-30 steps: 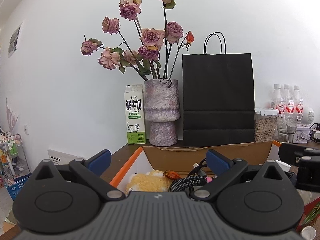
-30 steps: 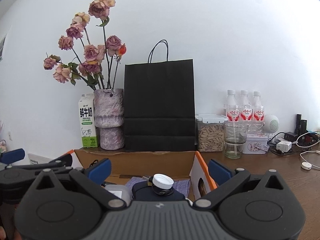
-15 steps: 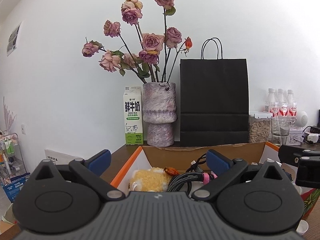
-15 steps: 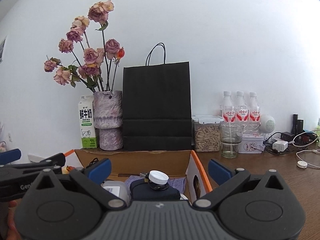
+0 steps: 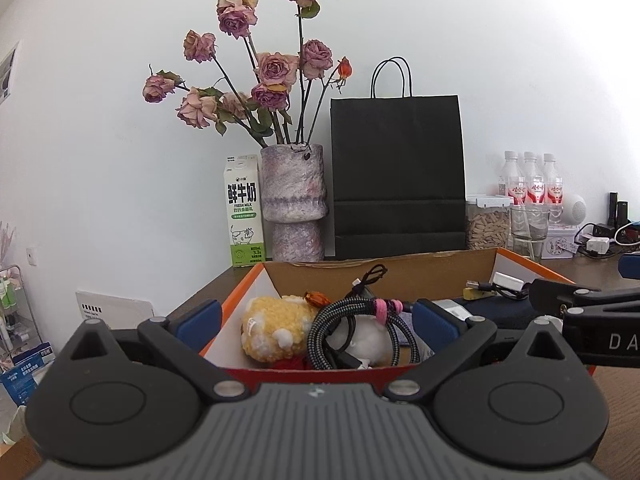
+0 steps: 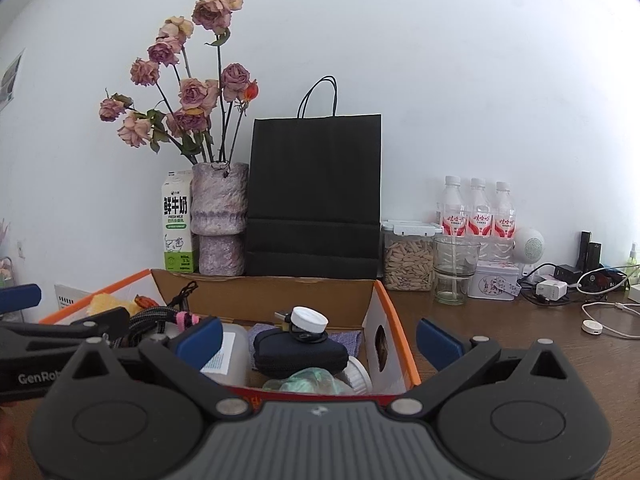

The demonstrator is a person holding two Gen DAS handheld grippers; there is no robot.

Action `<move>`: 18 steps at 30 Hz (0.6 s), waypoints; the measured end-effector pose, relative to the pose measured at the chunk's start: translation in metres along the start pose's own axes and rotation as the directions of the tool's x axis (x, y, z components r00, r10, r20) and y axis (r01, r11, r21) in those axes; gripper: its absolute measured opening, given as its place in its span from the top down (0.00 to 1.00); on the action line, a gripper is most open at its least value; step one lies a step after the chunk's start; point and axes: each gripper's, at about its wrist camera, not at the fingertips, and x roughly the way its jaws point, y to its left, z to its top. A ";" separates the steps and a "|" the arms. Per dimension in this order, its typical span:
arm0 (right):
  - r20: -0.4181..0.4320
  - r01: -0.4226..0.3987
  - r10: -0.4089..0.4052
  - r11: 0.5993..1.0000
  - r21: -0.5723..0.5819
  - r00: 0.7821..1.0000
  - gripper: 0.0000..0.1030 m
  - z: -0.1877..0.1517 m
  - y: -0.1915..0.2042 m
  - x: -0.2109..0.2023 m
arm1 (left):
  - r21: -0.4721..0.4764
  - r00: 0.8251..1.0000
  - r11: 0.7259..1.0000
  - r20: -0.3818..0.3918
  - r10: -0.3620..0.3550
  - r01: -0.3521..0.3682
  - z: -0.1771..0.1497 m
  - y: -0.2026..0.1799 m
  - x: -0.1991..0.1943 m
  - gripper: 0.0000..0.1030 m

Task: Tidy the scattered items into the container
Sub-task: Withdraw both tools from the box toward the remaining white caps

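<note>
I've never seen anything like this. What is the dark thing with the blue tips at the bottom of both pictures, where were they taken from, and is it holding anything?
There is no robot here. A person holds a two-finger tool in each hand, and each tool carries a wide-angle camera that looks forward along its fingers. The dark shape is the tool itself; the blue tips are its finger pads.

One picture comes from the left hand-held gripper, the other from the right hand-held gripper. Both are open and hold nothing.

Both look over a cardboard box on a wooden table. In the box lie a yellow plush toy, a coiled cable, a dark pouch and a white cap.

Behind it stand a milk carton, a vase of dried roses and a black paper bag.
</note>
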 end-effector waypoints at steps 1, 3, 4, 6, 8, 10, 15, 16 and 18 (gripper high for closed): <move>-0.003 0.001 -0.001 1.000 -0.010 1.000 0.00 -0.002 0.001 -0.003 | 0.003 1.000 1.000 -0.005 -0.003 0.003 -0.001 0.000 -0.001 0.00; -0.010 0.004 -0.005 1.000 -0.025 1.000 0.00 -0.005 0.001 -0.006 | 0.012 1.000 1.000 -0.017 -0.009 0.009 -0.004 -0.002 -0.004 0.00; -0.015 0.006 -0.006 0.999 -0.032 1.000 0.00 -0.007 0.001 -0.008 | 0.015 1.000 1.000 -0.022 -0.012 0.012 -0.005 -0.002 -0.006 0.00; -0.021 0.009 -0.010 0.999 -0.042 1.000 0.00 -0.010 0.000 -0.014 | 0.019 1.000 1.000 -0.025 -0.018 0.019 -0.007 -0.002 -0.009 0.00; -0.025 0.012 -0.013 0.999 -0.048 1.000 0.00 -0.013 -0.002 -0.019 | 0.019 0.999 1.000 -0.026 -0.019 0.019 -0.008 -0.001 -0.011 0.00; -0.037 0.012 -0.014 0.999 -0.052 0.999 0.00 -0.016 -0.004 -0.022 | 0.017 0.999 1.000 -0.033 -0.020 0.021 -0.009 -0.001 -0.013 0.00; -0.061 0.028 -0.032 0.998 -0.058 0.998 0.00 -0.022 -0.009 -0.029 | 0.008 0.997 1.000 -0.069 -0.018 0.018 -0.013 0.002 -0.017 0.00; -0.065 0.031 -0.034 0.998 -0.058 0.997 0.00 -0.023 -0.010 -0.030 | 0.004 0.997 1.000 -0.080 -0.019 0.020 -0.014 0.003 -0.017 0.00; -0.072 0.033 -0.037 0.998 -0.056 0.997 0.00 -0.024 -0.012 -0.033 | -0.005 0.995 1.000 -0.100 -0.021 0.020 -0.016 0.004 -0.018 0.00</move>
